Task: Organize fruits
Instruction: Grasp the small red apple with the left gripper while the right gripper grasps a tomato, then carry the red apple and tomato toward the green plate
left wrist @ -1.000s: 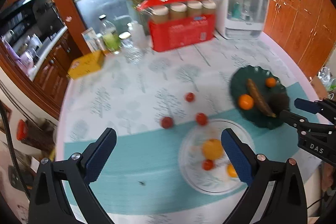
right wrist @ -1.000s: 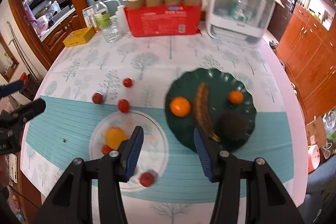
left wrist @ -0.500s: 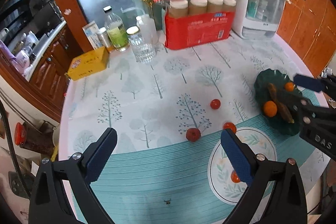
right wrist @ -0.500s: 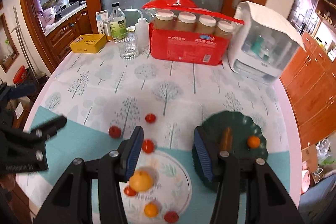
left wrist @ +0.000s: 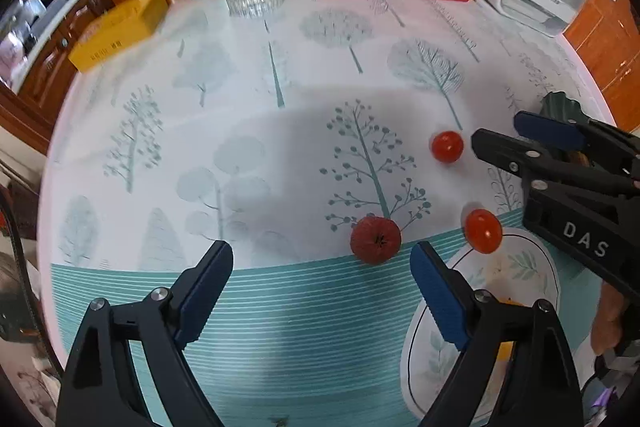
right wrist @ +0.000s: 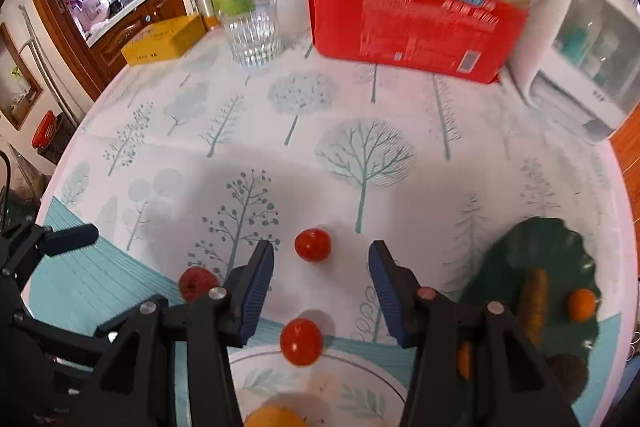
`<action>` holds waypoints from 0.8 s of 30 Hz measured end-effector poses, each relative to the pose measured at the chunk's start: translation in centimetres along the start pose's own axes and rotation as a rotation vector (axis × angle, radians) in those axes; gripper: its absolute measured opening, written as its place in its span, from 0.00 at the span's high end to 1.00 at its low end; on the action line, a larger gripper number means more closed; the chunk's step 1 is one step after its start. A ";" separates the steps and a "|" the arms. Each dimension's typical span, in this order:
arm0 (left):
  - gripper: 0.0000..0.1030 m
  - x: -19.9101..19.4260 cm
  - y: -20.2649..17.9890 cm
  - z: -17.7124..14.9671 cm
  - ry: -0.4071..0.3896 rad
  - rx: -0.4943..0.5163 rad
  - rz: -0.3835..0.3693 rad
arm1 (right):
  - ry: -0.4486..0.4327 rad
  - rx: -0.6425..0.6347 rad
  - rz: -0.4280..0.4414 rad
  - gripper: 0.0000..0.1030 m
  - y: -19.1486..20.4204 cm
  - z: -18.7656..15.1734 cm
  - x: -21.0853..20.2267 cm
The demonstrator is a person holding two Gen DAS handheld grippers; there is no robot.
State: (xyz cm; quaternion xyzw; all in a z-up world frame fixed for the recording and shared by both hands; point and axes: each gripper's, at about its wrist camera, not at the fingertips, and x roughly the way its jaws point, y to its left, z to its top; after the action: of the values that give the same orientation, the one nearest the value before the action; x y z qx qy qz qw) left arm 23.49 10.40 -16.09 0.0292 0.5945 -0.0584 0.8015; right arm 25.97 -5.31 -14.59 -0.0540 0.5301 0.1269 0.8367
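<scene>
Three small red fruits lie loose on the tree-print tablecloth. My left gripper hangs low over the cloth, its jaws closing with nothing between them; a rough red fruit sits just beyond its right fingertip. My right gripper is open, and a smooth tomato lies just ahead of the gap between its tips. A second tomato rests under it against the rim of the white leaf-print plate. The dark green plate holds a brown banana, small oranges and a dark fruit.
At the back stand a drinking glass, bottles, a yellow box, a red pack of jars and a white appliance. The two grippers are close together; the right gripper reaches in beside the left one.
Both grippers have come down and forward to the loose red fruits, which now look much larger. The left jaws have narrowed a little. The right jaws keep the same gap.
</scene>
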 end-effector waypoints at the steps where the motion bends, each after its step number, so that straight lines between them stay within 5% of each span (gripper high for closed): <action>1: 0.13 0.4 0.0 0.0 0.005 -0.004 -0.003 | 0.010 -0.004 0.002 0.52 0.0 0.0 0.8; 8: 0.18 2.8 -0.5 0.1 0.019 -0.035 -0.041 | 0.038 0.005 0.043 0.53 -0.3 0.1 3.6; 14: 0.27 4.0 -0.7 0.3 0.028 -0.054 -0.063 | 0.077 0.010 0.057 0.68 -0.7 -0.2 5.7; 19: 0.42 4.7 -1.0 0.4 0.032 -0.068 -0.078 | 0.047 -0.018 0.035 0.72 -0.3 -0.2 5.7; 24: 0.69 4.6 -1.2 0.3 0.015 -0.067 -0.070 | 0.037 -0.026 0.020 0.73 -0.1 -0.6 5.6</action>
State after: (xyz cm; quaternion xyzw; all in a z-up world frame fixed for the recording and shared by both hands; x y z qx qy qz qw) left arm 24.96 8.91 -20.36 -0.0181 0.6028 -0.0664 0.7949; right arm 27.79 -4.70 -19.87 -0.0619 0.5442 0.1409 0.8247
